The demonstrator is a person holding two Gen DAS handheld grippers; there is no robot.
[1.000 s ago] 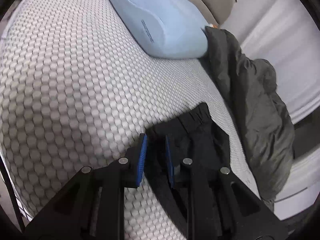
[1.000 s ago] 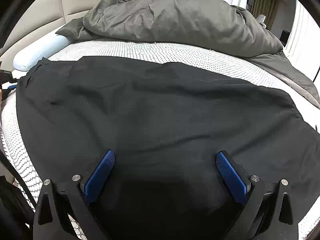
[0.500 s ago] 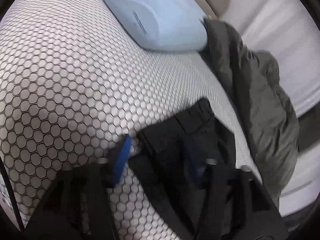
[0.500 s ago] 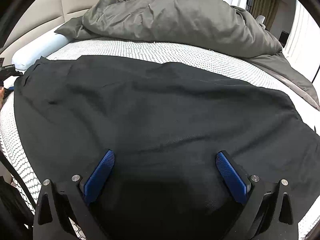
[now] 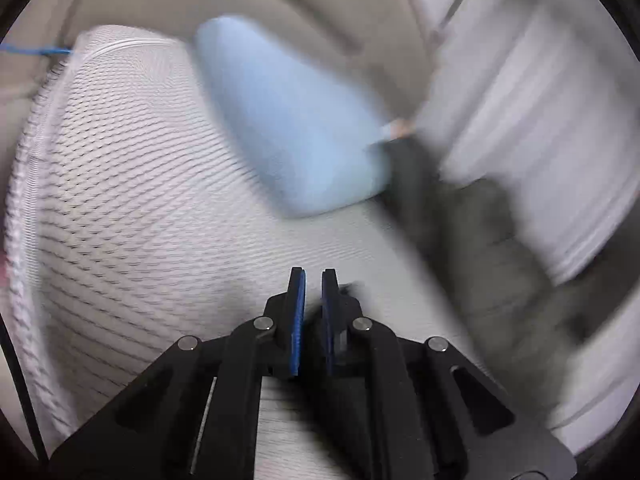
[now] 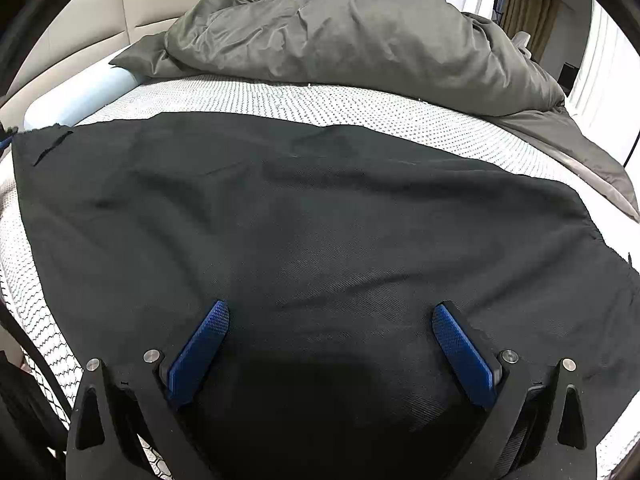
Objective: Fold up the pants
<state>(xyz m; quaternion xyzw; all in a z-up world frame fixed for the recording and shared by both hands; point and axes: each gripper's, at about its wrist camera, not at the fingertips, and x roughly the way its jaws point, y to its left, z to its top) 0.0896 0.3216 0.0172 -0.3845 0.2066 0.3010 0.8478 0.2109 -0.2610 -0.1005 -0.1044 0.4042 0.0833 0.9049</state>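
Black pants (image 6: 304, 232) lie spread flat across the white honeycomb mattress (image 6: 280, 96) in the right wrist view. My right gripper (image 6: 330, 316) is open, its blue pads wide apart just above the near part of the pants, holding nothing. In the blurred left wrist view my left gripper (image 5: 313, 284) has its jaws nearly together, with a small bit of black pants fabric (image 5: 346, 290) showing beside the right finger. The frames do not show whether fabric is clamped between the pads.
A grey duvet (image 6: 360, 40) is bunched at the far side of the bed; it also shows in the left wrist view (image 5: 480, 240). A light blue pillow (image 5: 288, 136) lies near the beige headboard (image 6: 80, 28). The mattress edge (image 5: 24, 200) is at left.
My left gripper opened around the waistband corner, then closed to a narrow gap and swung fast, blurring the view. The pants' left corner shifted slightly. The right gripper stayed open and still.
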